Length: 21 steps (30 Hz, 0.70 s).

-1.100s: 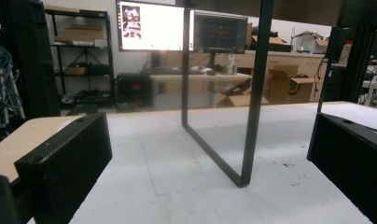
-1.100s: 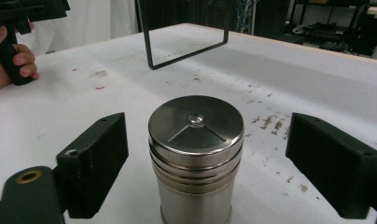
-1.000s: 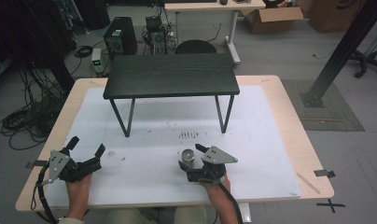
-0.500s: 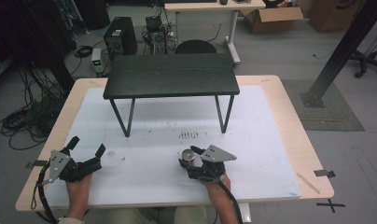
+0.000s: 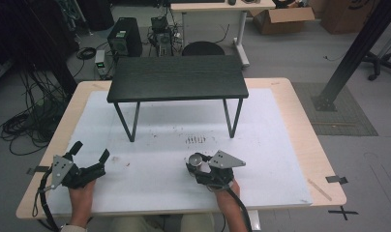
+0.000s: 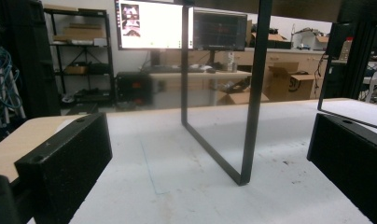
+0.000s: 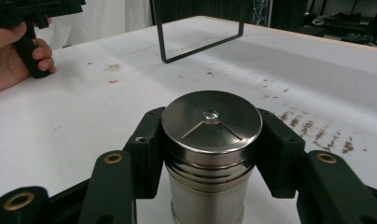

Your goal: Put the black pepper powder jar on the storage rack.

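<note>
A round steel shaker (image 7: pixel 210 154) with a flat lid stands upright between the two black jaws of my right gripper (image 7: pixel 209 140), which is shut on its body. In the high view this shaker (image 5: pixel 195 160) and right gripper (image 5: pixel 199 166) sit at the table's front centre. My left gripper (image 5: pixel 90 155) rests at the front left, jaws wide apart and empty. Its own view has both black jaws low at the sides with nothing between them, the left gripper (image 6: pixel 210 154) facing a leg of the small black table.
A small black table (image 5: pixel 178 77) on thin metal legs stands at the back middle of the white mat (image 5: pixel 276 145). Brown stains (image 5: pixel 197 140) mark the mat ahead of the shaker. The wooden tabletop edge (image 5: pixel 319 159) frames the mat; cables and boxes lie on the floor beyond.
</note>
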Each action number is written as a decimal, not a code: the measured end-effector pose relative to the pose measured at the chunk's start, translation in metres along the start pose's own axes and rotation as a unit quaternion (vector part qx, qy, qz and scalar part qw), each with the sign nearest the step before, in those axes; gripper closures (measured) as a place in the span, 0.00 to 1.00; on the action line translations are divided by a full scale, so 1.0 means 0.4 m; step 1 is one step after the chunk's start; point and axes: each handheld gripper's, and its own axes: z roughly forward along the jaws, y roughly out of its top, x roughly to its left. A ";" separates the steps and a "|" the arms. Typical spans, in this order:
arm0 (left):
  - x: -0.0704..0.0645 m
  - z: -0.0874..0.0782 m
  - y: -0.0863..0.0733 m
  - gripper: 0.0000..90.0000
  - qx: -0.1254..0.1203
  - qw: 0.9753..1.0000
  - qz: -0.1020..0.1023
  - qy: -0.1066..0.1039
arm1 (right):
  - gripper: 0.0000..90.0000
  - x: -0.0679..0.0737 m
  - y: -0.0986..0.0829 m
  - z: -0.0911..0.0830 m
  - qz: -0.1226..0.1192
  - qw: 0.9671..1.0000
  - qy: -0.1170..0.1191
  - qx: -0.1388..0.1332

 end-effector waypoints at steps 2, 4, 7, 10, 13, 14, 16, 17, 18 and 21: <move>0.000 0.000 0.000 0.00 0.000 1.000 0.000 0.000 | 0.54 0.002 0.000 -0.002 -0.001 1.000 -0.005 -0.004; 0.000 0.000 0.000 0.00 0.001 1.000 0.000 0.000 | 0.54 0.003 -0.001 -0.003 -0.001 1.000 -0.006 -0.006; 0.000 0.000 0.000 0.00 0.001 1.000 0.001 0.000 | 0.54 0.005 -0.001 -0.004 -0.001 1.000 -0.008 -0.011; 0.000 0.000 0.000 0.00 0.001 1.000 0.001 0.000 | 0.54 0.006 0.004 -0.008 -0.002 1.000 -0.011 -0.019; 0.000 0.000 0.000 0.00 0.001 1.000 0.001 0.000 | 0.54 0.008 0.012 -0.013 -0.002 0.999 -0.016 -0.029; 0.000 0.000 0.000 0.00 0.001 1.000 0.001 0.000 | 0.54 0.009 0.015 -0.015 -0.003 0.999 -0.017 -0.032; 0.000 0.000 0.000 0.00 0.001 1.000 0.001 0.000 | 0.54 0.010 0.024 -0.019 -0.002 0.999 -0.019 -0.038; 0.000 0.000 0.000 0.00 0.001 1.000 0.001 0.000 | 0.54 0.010 0.026 -0.020 -0.002 0.999 -0.020 -0.040; 0.000 0.000 0.000 0.00 0.002 1.000 0.001 0.000 | 0.54 0.010 0.030 -0.022 -0.001 0.999 -0.021 -0.043; -0.001 0.000 0.000 0.00 0.001 1.000 0.001 0.000 | 0.54 0.011 0.041 -0.027 -0.001 0.998 -0.027 -0.052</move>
